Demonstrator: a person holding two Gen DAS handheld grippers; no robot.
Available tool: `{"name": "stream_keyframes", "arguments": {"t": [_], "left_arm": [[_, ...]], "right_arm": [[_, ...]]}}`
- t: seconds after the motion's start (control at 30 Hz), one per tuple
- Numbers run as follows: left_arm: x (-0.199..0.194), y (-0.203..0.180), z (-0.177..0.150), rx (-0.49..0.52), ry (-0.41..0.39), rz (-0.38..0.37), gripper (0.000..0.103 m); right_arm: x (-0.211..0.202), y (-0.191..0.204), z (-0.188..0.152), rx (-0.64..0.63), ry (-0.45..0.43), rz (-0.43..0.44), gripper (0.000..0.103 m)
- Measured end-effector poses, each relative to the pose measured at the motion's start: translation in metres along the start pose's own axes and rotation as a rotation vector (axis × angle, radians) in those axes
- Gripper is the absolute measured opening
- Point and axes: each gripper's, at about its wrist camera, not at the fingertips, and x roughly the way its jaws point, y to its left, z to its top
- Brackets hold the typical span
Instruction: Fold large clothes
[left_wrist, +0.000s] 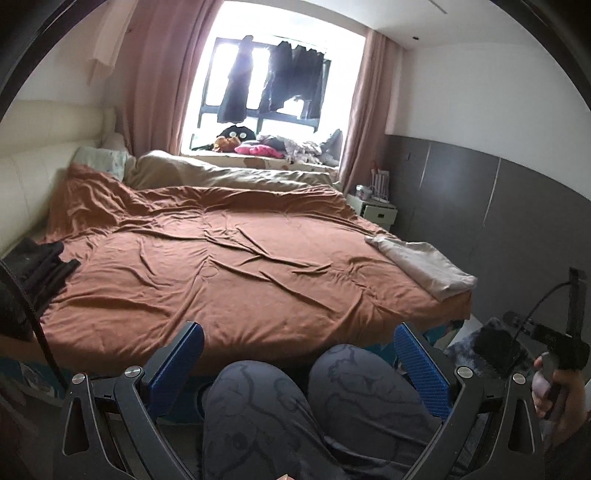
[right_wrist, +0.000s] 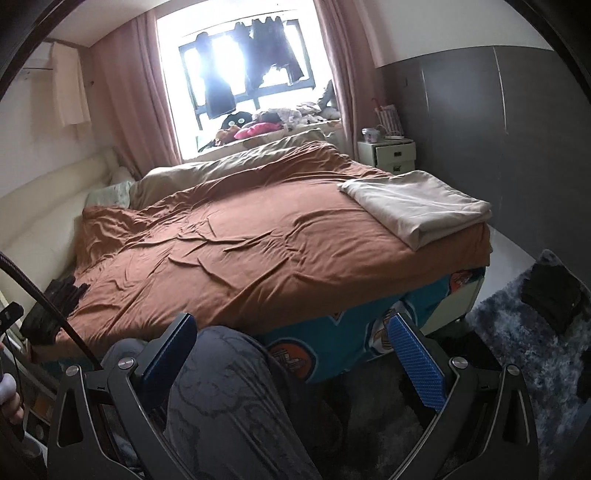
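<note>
Grippers both gape wide and empty over the lap: left gripper (left_wrist: 299, 365), right gripper (right_wrist: 291, 354). Best reach first for the dark crumpled garment (left_wrist: 40, 271) at the bed's left edge, spreading it flat on the rust-brown wrinkled bedspread (left_wrist: 221, 266); a folded beige cloth (right_wrist: 417, 206) occupies the right corner, curtained window beyond

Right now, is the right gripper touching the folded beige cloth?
Apart. The right wrist view shows the right gripper open, near the knees, with brown bedcover between it and the folded beige cloth.
</note>
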Motion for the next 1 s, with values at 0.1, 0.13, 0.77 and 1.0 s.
{"name": "stream_keyframes", "arguments": {"t": [0.1,0.13,0.77,1.0], "left_arm": [[-0.007,0.002,-0.004,-0.006,-0.022,0.004,0.103],[-0.008,0.003,-0.005,-0.007,-0.023,0.009,0.103],[-0.013,0.003,-0.002,-0.005,-0.025,0.019,0.103],[-0.012,-0.001,-0.004,-0.007,-0.016,0.023,0.103]], "right_arm": [[0.0,0.003,0.0,-0.002,0.0,0.001,0.103],[-0.001,0.003,0.002,-0.005,-0.003,-0.001,0.103],[0.0,0.009,-0.013,-0.027,-0.013,-0.007,0.103],[0.001,0.012,-0.013,-0.043,-0.018,-0.022,0.103]]}}
